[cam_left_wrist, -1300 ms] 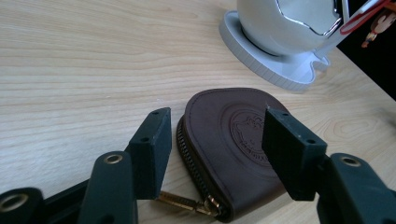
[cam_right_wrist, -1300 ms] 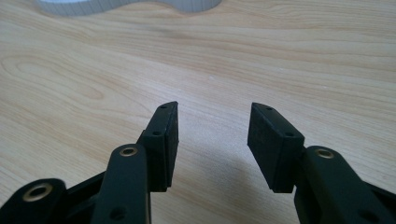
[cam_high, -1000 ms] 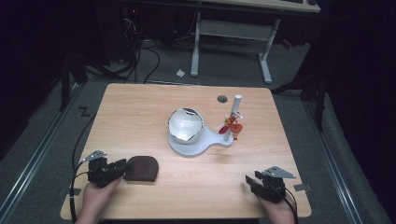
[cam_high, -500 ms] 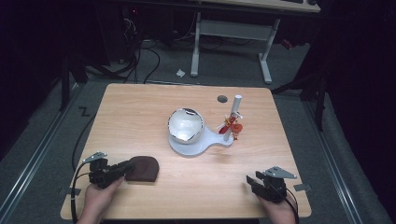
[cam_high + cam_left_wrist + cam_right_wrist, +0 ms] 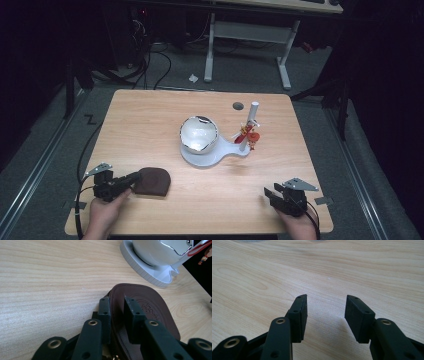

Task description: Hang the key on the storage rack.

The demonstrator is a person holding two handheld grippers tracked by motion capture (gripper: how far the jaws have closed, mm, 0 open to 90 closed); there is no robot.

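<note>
Left gripper [image 5: 117,307] clenched on brown leather pouch [image 5: 147,307] rim at table's [image 5: 150,125] 7 o'clock, right gripper [image 5: 325,307] released, idle at 5; grasp looks made, next likely a level lift.

matt brown leather pad [image 5: 150,305] on smooth wood table [image 5: 50,277]

Two black handheld grippers: ribbed fingers [image 5: 300,315], brass-ringed screw holes, grey three-cornered top plates, trailing black cables.

Left hand-held gripper [image 5: 131,179], held low at 7 o'clock, points toward 3 o'clock with jaws narrowed to a slim gap; right hand-held gripper [image 5: 270,194], at 5 o'clock, points toward 10 o'clock, jaws spread wide.
</note>
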